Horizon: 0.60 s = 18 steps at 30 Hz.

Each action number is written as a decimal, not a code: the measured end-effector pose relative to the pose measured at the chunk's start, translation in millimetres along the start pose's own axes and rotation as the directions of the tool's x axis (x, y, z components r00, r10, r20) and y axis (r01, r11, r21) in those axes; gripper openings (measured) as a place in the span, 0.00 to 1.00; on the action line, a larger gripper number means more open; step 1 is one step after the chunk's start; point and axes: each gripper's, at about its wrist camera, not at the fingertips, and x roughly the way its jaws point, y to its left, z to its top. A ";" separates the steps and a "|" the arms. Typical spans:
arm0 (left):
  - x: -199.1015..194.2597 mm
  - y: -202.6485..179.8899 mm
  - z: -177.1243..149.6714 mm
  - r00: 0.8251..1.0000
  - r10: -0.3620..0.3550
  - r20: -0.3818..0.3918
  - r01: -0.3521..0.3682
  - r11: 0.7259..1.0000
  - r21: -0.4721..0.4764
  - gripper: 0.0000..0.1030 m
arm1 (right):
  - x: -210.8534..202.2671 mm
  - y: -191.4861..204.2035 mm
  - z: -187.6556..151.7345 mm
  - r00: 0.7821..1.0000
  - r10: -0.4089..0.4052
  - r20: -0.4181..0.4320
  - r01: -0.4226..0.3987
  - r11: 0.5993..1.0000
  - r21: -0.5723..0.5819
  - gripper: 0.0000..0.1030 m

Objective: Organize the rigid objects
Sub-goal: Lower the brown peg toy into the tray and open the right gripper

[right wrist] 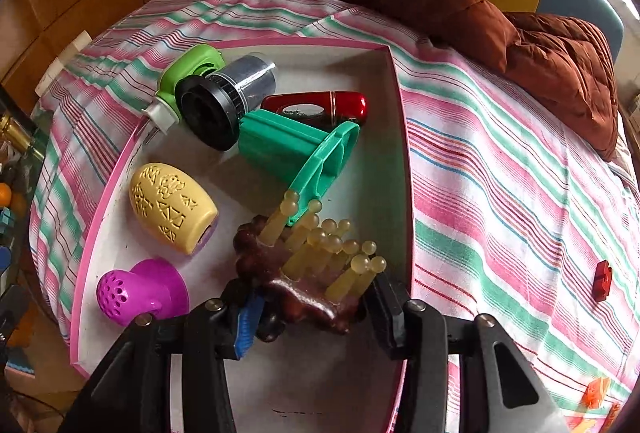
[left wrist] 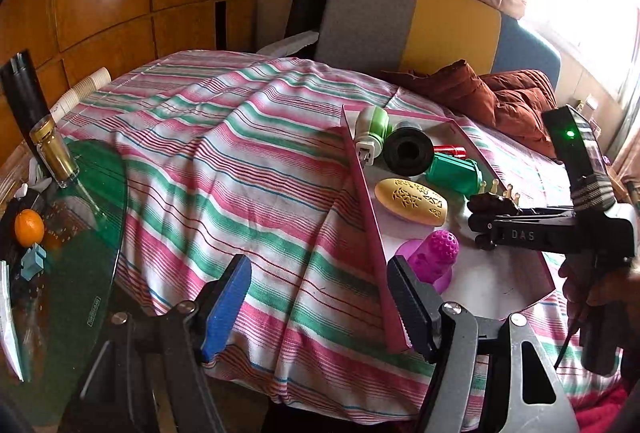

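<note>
A pink-rimmed white box (left wrist: 368, 217) (right wrist: 402, 153) lies on the striped cloth. Inside it are a green-and-white plug-in piece (right wrist: 188, 73), a black cylinder (right wrist: 224, 101), a red case (right wrist: 320, 105), a teal holder (right wrist: 288, 149), a yellow carved egg shape (right wrist: 172, 205) and a magenta perforated piece (right wrist: 140, 293). My right gripper (right wrist: 316, 313) is shut on a dark brown massager with yellowish knobbed pins (right wrist: 288, 273) (left wrist: 490, 203), low over the box's near right part. My left gripper (left wrist: 320, 297) stands open and empty by the box's near left wall.
A glass side table (left wrist: 92, 273) at left carries a bottle (left wrist: 52, 153), an orange (left wrist: 29, 227) and a blue block. A brown jacket (right wrist: 540, 53) lies on the cloth's far right. A small red piece (right wrist: 602, 279) and orange bits (right wrist: 596, 393) sit right of the box.
</note>
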 end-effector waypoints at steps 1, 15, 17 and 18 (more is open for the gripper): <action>-0.1 -0.1 0.1 1.000 0.002 0.000 -0.002 1.000 0.002 0.69 | -2.6 -1.9 -2.8 1.000 0.008 0.007 -0.008 1.000 0.009 0.46; -8.4 -4.0 -0.7 1.000 0.008 0.016 -0.009 1.000 0.021 0.69 | -43.6 -20.4 -21.9 0.988 0.068 0.137 -0.083 0.990 0.111 0.55; -11.3 -5.3 -0.4 1.000 0.010 0.024 -0.011 1.000 0.026 0.69 | -52.4 -23.4 -25.0 0.984 0.071 0.164 -0.092 0.988 0.126 0.56; -12.9 -6.1 -0.3 1.000 0.011 0.029 -0.012 0.999 0.030 0.69 | -56.3 -24.1 -26.7 0.982 0.080 0.170 -0.103 0.986 0.132 0.56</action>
